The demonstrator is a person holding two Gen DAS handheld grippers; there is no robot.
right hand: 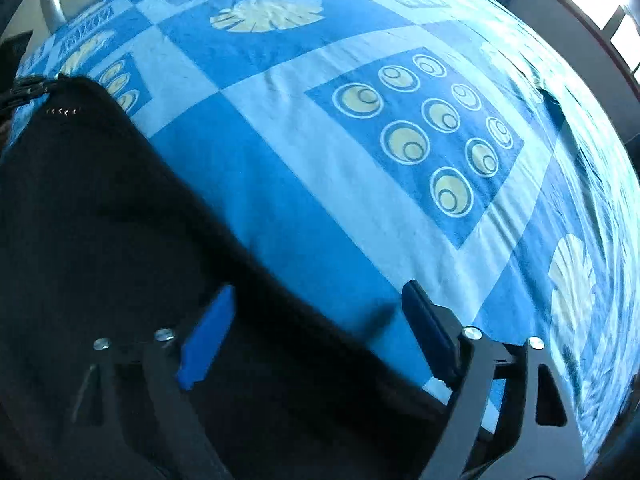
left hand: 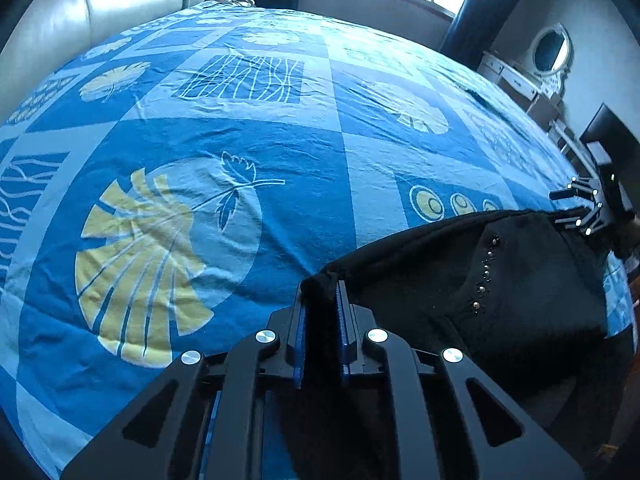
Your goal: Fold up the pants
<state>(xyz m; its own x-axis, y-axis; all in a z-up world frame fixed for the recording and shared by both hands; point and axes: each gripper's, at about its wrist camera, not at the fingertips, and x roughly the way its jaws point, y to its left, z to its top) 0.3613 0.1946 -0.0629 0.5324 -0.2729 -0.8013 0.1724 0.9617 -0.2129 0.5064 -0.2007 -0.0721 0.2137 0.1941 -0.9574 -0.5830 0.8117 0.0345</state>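
1. The left gripper (left hand: 320,300) is clamped tight on a bunched corner of the black pants (left hand: 500,280).
2. The right gripper (right hand: 316,332) gapes wide, holding nothing, above the pants' edge.
3. The pants lie at the near edge of the blue patterned bedspread (left hand: 280,140).

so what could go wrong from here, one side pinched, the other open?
1. The left gripper pinches only a small bunch at the corner of the black pants; a pull may slip it free.
2. The right gripper has its jaws wide open over the pants' edge, so it may also catch the blue bedsheet on closing.
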